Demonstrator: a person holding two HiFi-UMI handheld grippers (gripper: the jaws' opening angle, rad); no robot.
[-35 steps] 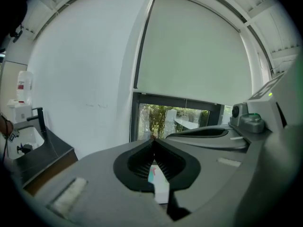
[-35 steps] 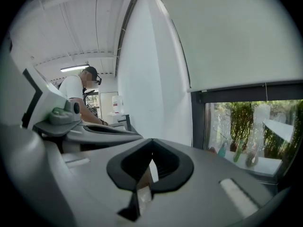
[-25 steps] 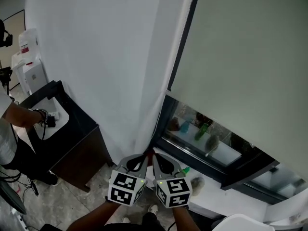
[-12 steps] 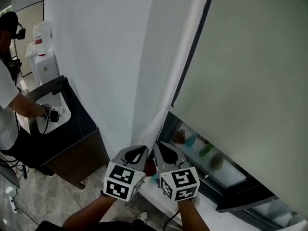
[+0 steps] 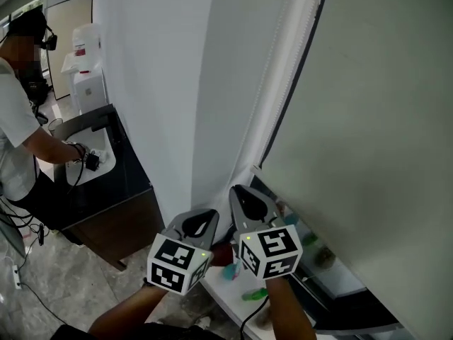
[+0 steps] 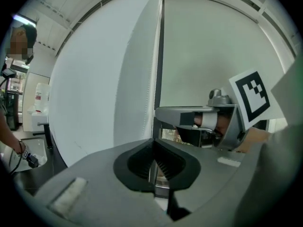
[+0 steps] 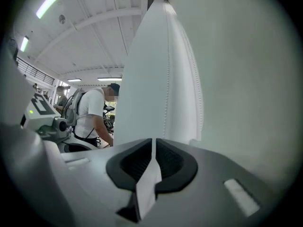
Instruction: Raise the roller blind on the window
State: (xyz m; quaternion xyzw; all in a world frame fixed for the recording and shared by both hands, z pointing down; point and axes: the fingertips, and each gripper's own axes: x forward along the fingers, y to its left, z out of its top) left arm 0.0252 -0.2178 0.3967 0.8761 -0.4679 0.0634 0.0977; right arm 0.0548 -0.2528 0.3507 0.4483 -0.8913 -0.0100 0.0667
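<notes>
The grey-green roller blind (image 5: 375,119) hangs down over the window at the right. Its white bead chain (image 5: 282,105) runs down the edge of the white wall beside the dark window frame. My left gripper (image 5: 204,219) is shut, and the bead chain (image 6: 153,84) drops straight toward its tips (image 6: 152,143). I cannot tell whether the chain is pinched there. My right gripper (image 5: 239,191) is higher and closer to the chain. Its jaws (image 7: 153,143) have just been opening to a thin slit, with nothing clearly between them. Two strands of chain (image 7: 166,103) hang just beyond it.
A white wall panel (image 5: 163,83) fills the middle. A person (image 5: 18,126) works at a dark counter (image 5: 113,190) to the left, near a white dispenser (image 5: 88,83). Below the window, a white sill (image 5: 226,296) carries small bottles.
Both grippers have risen along the wall edge toward the chain. The right one climbed further and now sits above the left. The person at the left shows more fully.
</notes>
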